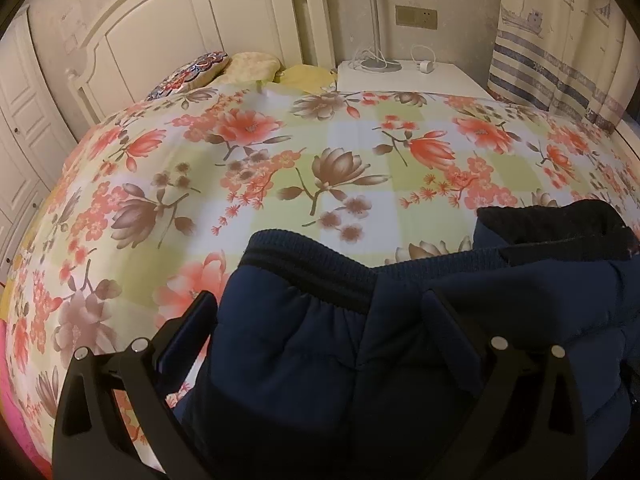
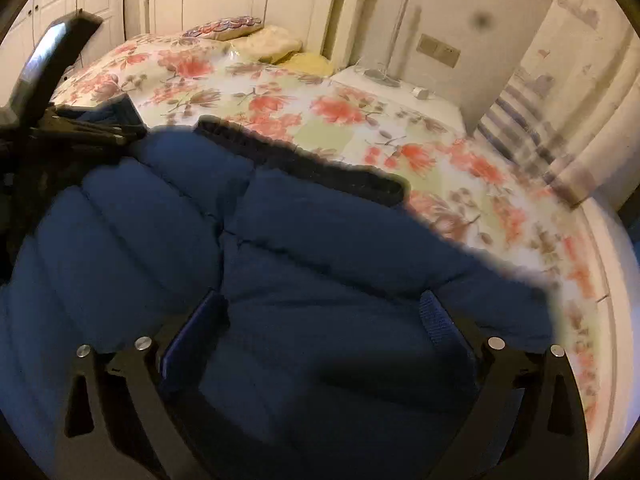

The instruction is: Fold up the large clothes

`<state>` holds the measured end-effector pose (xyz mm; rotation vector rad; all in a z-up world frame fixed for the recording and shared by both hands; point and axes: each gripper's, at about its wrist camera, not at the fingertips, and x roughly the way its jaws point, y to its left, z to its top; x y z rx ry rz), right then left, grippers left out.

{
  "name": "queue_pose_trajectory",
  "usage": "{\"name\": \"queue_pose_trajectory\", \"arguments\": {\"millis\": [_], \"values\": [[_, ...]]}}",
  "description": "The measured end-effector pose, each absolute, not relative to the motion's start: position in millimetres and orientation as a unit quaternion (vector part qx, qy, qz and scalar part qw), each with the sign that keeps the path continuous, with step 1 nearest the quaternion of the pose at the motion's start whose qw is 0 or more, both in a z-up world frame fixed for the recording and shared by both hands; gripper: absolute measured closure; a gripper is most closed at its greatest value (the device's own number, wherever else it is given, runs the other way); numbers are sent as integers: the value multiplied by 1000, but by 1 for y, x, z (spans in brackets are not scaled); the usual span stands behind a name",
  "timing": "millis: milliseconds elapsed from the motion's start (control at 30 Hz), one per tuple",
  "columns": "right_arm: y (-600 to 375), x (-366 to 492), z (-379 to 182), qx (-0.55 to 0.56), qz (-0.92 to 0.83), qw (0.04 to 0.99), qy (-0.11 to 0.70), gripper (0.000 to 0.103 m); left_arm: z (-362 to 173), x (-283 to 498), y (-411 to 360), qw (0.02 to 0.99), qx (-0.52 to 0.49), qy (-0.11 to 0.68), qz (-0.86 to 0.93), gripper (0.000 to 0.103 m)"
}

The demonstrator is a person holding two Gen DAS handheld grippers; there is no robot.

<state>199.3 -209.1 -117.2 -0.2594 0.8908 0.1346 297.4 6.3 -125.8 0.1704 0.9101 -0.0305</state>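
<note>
A navy quilted jacket lies at the near side of the bed, on a floral cover that runs flat toward the headboard. Its dark ribbed hem forms the far edge of the garment in the left wrist view, running left to right and rising into a bunched dark fold at the right. Beyond that hem the cover is bare as far as the pillows, giving open room ahead.

The left tool is spread wide over the jacket's left part: its left finger sits just off the jacket's left edge above the cover, the right finger over the padding. It grips nothing that shows.

The right tool is also released, both fingers apart and low over the puffy quilted panels; whether the pads press the cloth cannot be told. In its view the jacket's right edge slopes down toward the bed's right side, blurred, with a strip of cover between it and the mattress edge. The left tool shows at the upper left, at the jacket's far left corner.

A white nightstand stands beside the bed's head, with a striped curtain to its right.
</note>
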Motion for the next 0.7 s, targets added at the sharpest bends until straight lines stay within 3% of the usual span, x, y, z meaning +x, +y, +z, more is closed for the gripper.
{"name": "queue_pose_trajectory", "arguments": {"millis": [267,467,600,700], "values": [[-216,201,-119,-92,80,888,444,5,-113,288,11,902,66,426,-11,4],[-237,174,-85,-23,87,912,399,5,-53,205,-34,934,83,334,-94,2],[-220,147,-70,-87,89,918,377,5,-78,198,-73,912,111,376,-122,2],[-211,151,-106,-127,88,893,422,5,-121,216,-88,894,130,417,-98,2]]}}
